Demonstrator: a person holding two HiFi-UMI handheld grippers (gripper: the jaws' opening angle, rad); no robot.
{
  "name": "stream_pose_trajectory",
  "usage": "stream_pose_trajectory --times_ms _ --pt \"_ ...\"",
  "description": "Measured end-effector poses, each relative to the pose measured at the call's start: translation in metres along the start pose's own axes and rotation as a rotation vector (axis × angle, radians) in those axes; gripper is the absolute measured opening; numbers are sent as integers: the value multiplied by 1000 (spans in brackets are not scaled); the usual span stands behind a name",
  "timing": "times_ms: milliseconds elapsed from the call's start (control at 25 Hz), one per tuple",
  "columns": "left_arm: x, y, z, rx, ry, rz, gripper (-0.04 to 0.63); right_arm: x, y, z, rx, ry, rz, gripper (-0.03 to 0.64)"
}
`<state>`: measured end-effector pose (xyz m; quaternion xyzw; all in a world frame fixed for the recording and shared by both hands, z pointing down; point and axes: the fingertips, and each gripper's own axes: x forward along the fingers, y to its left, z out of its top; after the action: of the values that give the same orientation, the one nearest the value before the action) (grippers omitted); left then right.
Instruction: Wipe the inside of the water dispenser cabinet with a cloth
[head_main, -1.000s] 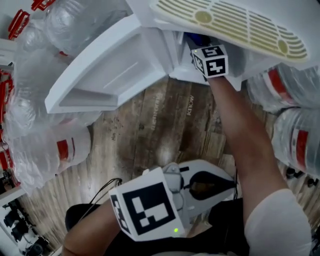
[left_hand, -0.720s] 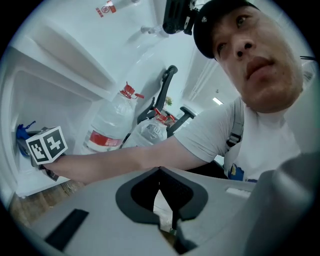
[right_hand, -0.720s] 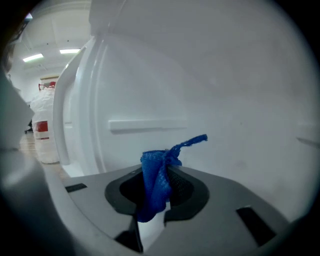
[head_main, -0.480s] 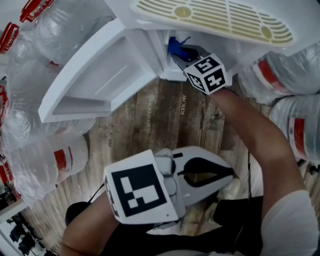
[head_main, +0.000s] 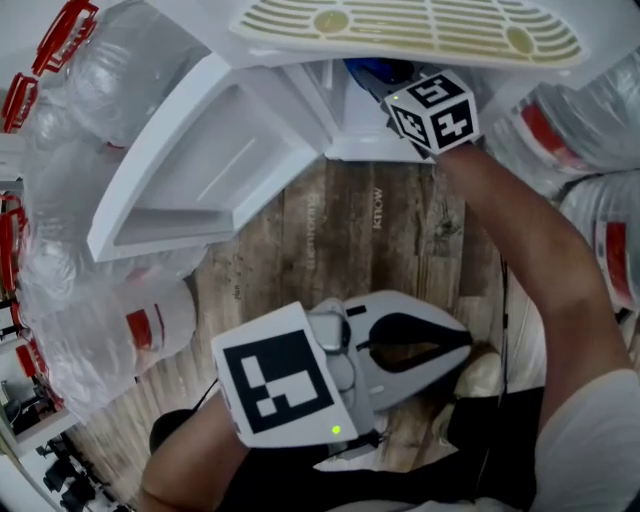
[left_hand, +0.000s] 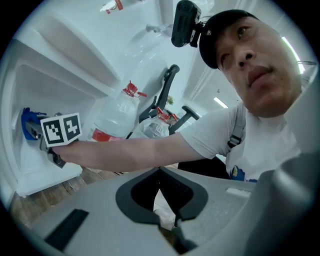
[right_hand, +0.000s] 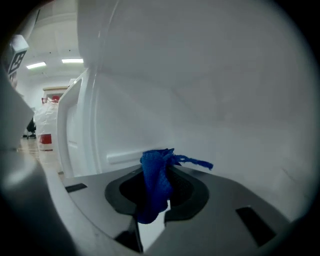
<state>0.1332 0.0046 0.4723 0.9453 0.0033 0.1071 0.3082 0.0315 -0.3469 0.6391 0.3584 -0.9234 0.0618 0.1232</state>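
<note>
Cabinet interior, blue cloth pinched between right tongs

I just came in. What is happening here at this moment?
A person holds a gripper in each hand. The right gripper is shut on a blue cloth and reaches inside the open white cabinet. The left gripper is shut, holds nothing and hangs low above the wooden floor. Large water bottles stand around.
</note>
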Motion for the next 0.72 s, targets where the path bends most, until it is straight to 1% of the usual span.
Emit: stream_pose_trajectory --times_ms 120,200,280,520,720 --pt "3 1 3 1 -5 -1 0 2 -8 24 53 -72 -30 80" --pt "5 0 5 5 -8 -7 0 5 -9 30 77 -93 -30 80" --pt "6 0 5 8 -8 -11 0 6 -3 30 70 -94 -11 80" --pt "5 0 4 -8 -7 -14 0 -3 28 24 -46 -61 69 80" --pt "3 -3 3 -6 -3 -16 0 -22 55 18 -118 -29 147 80"
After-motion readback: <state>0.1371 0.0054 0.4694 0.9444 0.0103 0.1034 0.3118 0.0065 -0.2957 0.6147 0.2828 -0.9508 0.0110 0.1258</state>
